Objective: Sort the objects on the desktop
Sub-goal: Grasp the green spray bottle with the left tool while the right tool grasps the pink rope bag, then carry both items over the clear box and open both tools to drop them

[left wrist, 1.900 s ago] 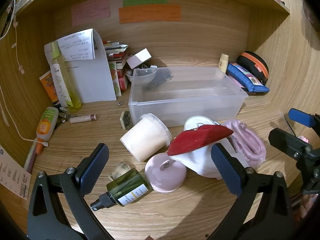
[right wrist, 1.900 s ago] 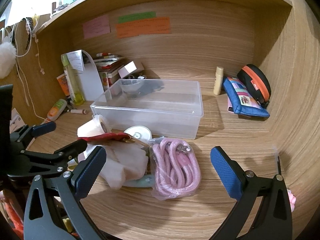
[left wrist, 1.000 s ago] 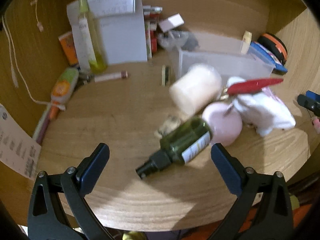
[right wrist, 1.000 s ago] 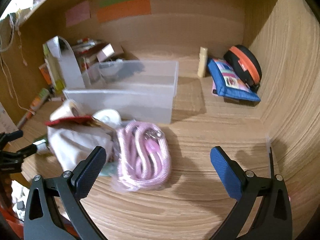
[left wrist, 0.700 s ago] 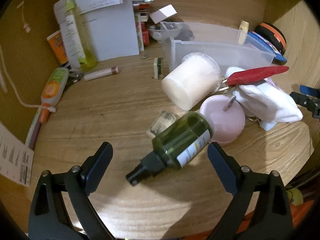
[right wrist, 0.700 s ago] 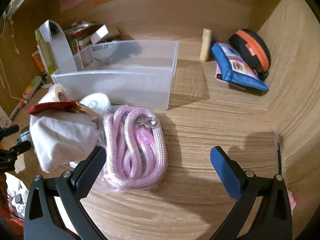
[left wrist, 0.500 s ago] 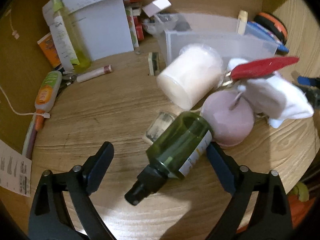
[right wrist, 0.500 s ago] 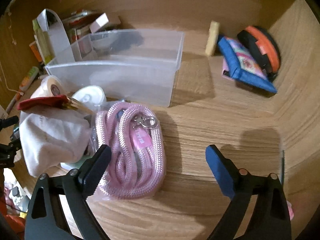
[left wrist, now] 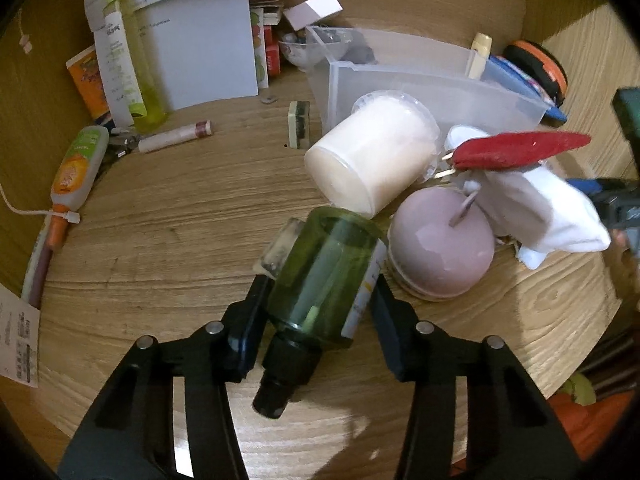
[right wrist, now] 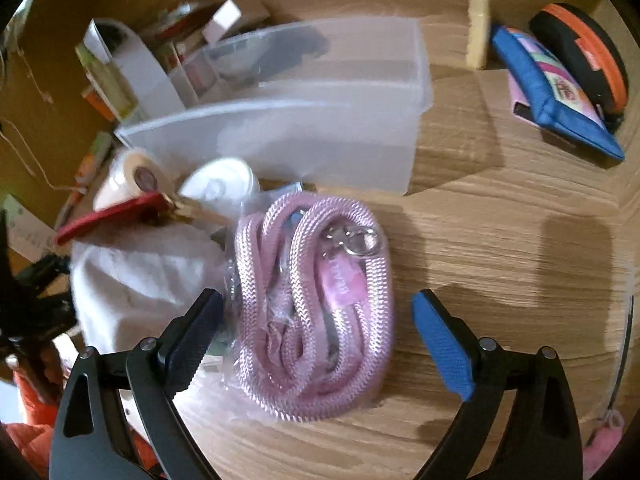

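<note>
Along the left edge of the wooden desk (left wrist: pixel 160 216) lies an orange-and-green tube (left wrist: pixel 78 166), and behind it a tall yellow-green bottle (left wrist: pixel 132 64) stands against a white folded card (left wrist: pixel 204 40). A small lip-balm stick (left wrist: pixel 176 138) lies flat just in front of them.

In the left wrist view, the left gripper (left wrist: pixel 320 312) has closed its two dark pads on the body of a green glass bottle (left wrist: pixel 324 276), one on each side. The bottle is tilted, with its black cap (left wrist: pixel 280 380) pointing toward the camera and its base near a cream candle jar (left wrist: pixel 372 160) that lies on its side. Just right of the bottle sits a round pink case (left wrist: pixel 440 256), and touching that is a bunched white cloth (left wrist: pixel 532 212) with a red strap (left wrist: pixel 516 152) lying across its top. Behind this cluster stands a clear plastic bin (left wrist: pixel 420 80); its contents cannot be made out.

In the right wrist view, which is somewhat blurred, the right gripper (right wrist: pixel 316 328) hangs wide open with nothing held. Its blue pads sit either side of a coiled pink rope (right wrist: pixel 312 304) in a clear bag, apart from it. The white cloth (right wrist: pixel 136 280) lies touching the rope's left side. The bin (right wrist: pixel 304 120) is behind the rope. Further right, by the back wall, stands a yellow stick (right wrist: pixel 478 36), then a blue pouch (right wrist: pixel 556 92), with a black-and-orange case (right wrist: pixel 588 52) leaning just behind it.
</note>
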Available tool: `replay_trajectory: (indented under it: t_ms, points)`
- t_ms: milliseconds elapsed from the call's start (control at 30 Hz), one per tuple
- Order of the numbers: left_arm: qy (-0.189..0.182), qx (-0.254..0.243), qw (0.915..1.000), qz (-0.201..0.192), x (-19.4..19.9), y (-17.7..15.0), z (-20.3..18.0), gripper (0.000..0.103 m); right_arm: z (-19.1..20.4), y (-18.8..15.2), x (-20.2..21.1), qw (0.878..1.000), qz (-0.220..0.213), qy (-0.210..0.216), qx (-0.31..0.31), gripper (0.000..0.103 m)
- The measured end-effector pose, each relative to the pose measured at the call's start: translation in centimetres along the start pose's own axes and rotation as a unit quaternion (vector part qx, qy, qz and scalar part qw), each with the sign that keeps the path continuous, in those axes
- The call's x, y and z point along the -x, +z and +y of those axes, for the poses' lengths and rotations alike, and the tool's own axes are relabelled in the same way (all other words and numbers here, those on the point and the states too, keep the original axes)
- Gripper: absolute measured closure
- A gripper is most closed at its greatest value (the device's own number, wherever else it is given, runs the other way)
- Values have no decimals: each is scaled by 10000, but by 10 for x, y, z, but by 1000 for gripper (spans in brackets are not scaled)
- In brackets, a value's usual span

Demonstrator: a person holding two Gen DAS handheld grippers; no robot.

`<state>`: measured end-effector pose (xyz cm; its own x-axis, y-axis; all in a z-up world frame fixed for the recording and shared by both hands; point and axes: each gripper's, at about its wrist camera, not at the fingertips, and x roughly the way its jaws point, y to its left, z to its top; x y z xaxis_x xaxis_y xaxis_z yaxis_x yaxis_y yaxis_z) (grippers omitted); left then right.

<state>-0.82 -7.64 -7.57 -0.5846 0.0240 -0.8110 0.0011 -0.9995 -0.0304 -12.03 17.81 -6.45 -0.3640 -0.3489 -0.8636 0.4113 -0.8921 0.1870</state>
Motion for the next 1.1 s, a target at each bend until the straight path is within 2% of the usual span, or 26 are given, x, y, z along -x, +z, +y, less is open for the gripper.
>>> replay_trajectory:
  t_ms: [167,200,300,433,633,700,933,1100]
  points:
    - [-112,176,9995,-222,15,3,6,55,13,5,-14,9987,11,-400,311,10]
    - [-127,193,9994,-261,18,4,7,55,13,5,-14,9985,-18,-435,340,14]
    - [-152,253,9986,-437,26,8,9,56,17,4,-15,9961,-135,-713,506,33]
    - [-86,218,9975,-666,35,13,6,56,14,0,-8,9962,-239,-678,486,45]
    - [-203,232,9953,-921,44,24,3,56,0,-5,9,9970,-474,-551,268,48]
    - [-351,264,9942,-985,48,31,2,56,-2,-7,16,9964,-589,-566,220,49]
    - [-464,301,9912,-1199,55,61,-6,56,-6,-8,67,9907,-1278,-470,49,49]
    - [-497,158,9893,-1360,55,88,-19,56,0,7,92,9822,-1842,-359,-22,49]
